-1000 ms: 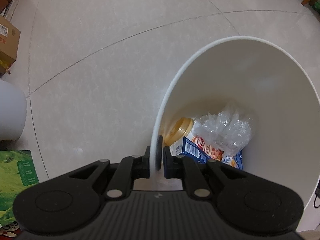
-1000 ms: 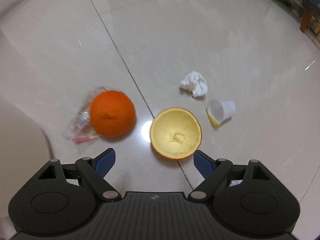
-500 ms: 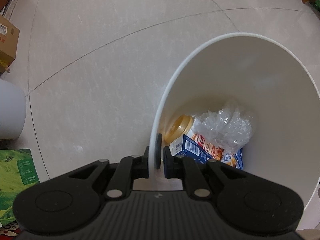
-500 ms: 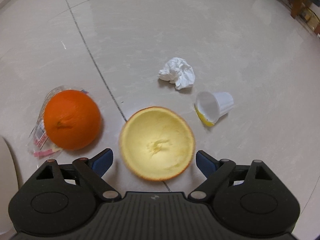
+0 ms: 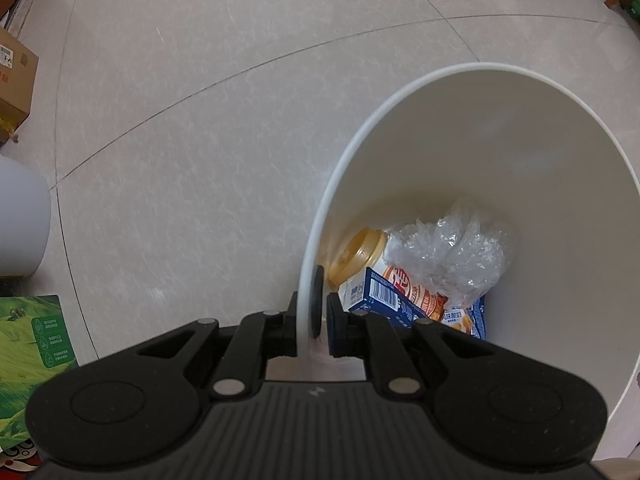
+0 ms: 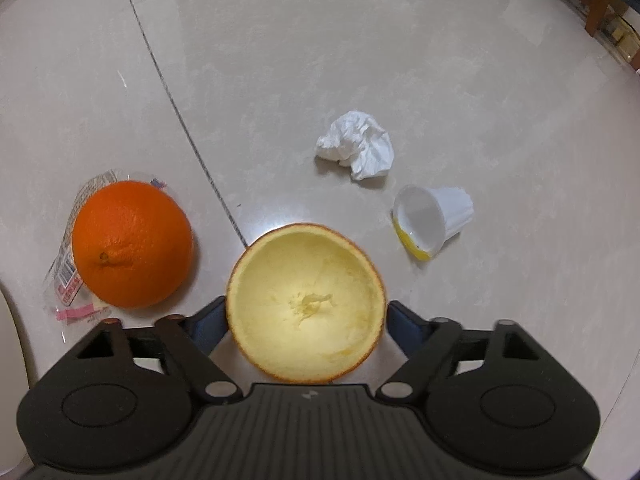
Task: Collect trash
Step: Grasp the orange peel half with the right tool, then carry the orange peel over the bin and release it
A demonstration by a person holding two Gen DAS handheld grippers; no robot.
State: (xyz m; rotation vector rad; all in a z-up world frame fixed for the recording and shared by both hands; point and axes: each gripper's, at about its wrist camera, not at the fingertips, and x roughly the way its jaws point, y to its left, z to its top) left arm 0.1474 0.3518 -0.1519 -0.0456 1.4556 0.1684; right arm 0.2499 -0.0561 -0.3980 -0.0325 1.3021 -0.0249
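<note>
My left gripper (image 5: pixel 320 308) is shut on the rim of the white trash bin (image 5: pixel 320 216), one pad inside and one outside. In the bin lie a yellow-capped bottle (image 5: pixel 358 256), a crumpled clear plastic bag (image 5: pixel 452 252) and a blue carton (image 5: pixel 380 292). In the right wrist view a hollow orange peel half (image 6: pixel 306 300) lies cup-up on the floor between the blue pads of my right gripper (image 6: pixel 306 320). Its jaws are closing, and the pads stand right at the peel's sides without squeezing it.
A whole orange (image 6: pixel 132 244) rests on a clear wrapper (image 6: pixel 64 276) to the left. A crumpled tissue (image 6: pixel 358 150) and a tipped white cup (image 6: pixel 430 224) lie beyond on the right. A cardboard box (image 5: pixel 16 76), a white container (image 5: pixel 20 216) and a green box (image 5: pixel 28 352) stand left of the bin.
My right gripper came down over the peel half, which now sits between its fingers, and the jaws have narrowed. The left gripper and the bin have not moved.
</note>
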